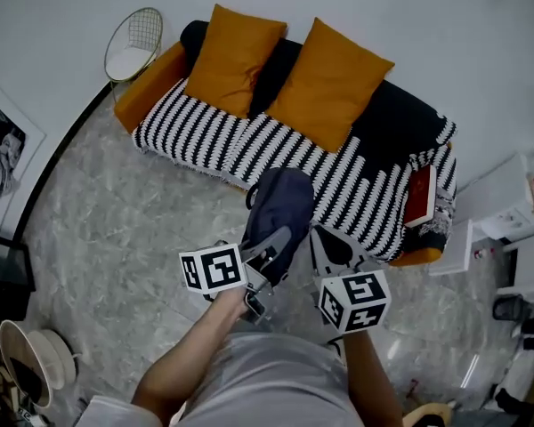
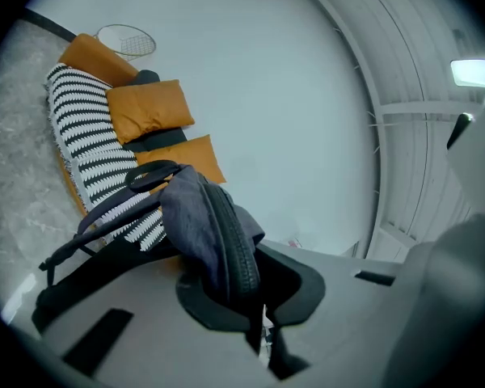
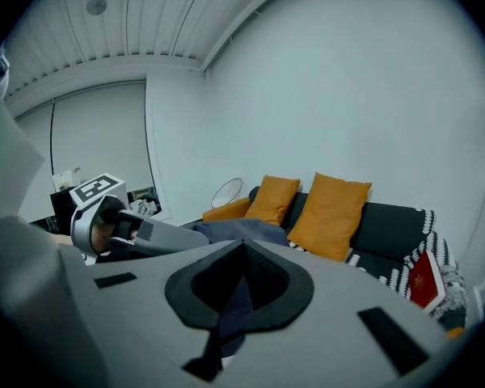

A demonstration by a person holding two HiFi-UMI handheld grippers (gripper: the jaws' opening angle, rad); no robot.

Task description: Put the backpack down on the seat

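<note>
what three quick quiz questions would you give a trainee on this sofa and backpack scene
1. True or false: the left tongs are open and empty.
2. How many orange square fabric cushions lean on the back of the sofa with the black-and-white striped throw? A one, B two, C four.
3. Fill in: in the head view the flat red book lies at the sofa's ___ end.
Key: 1 false, they are shut on the dark blue-grey fabric backpack; 2 B; 3 right.
</note>
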